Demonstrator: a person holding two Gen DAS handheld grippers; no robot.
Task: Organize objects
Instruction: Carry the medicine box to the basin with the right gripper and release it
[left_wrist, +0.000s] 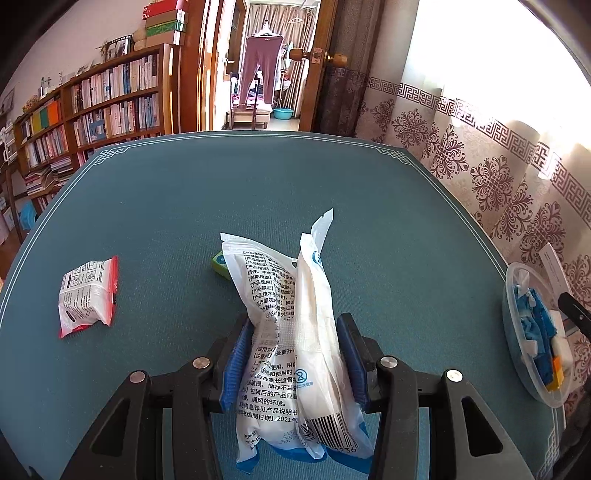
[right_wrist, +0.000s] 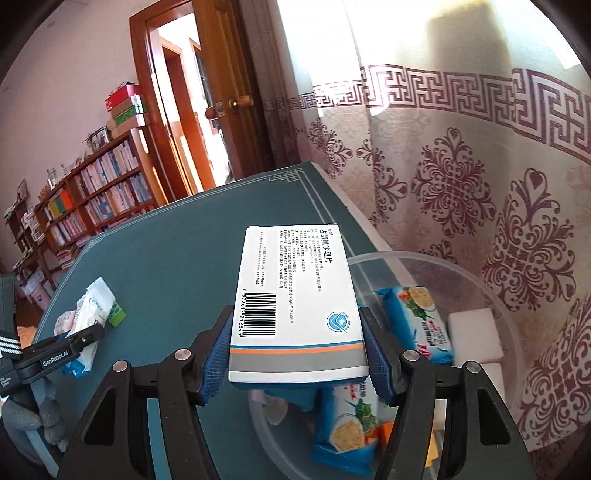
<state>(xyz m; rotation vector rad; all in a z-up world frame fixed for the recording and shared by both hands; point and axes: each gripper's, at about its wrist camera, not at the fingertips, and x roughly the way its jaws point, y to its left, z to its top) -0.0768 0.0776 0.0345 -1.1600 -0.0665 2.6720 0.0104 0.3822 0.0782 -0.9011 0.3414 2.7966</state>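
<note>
Lying near the held pouches (left_wrist: 288, 332), red-edged packet (left_wrist: 88, 295), green box (left_wrist: 220, 266), clear tub (left_wrist: 517, 354)

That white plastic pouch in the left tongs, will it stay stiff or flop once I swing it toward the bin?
Probably floppy: the white pouch is creased film, pinched mid-body by the left tongs, with both ends unsupported. Glossy film may slip. It looks light, so a slow swing should do.

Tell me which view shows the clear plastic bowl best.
The right wrist view: the clear plastic bowl fills the lower right, its blue noodle packets plainly readable. The left wrist view shows it only small and squeezed at the right edge.
</note>
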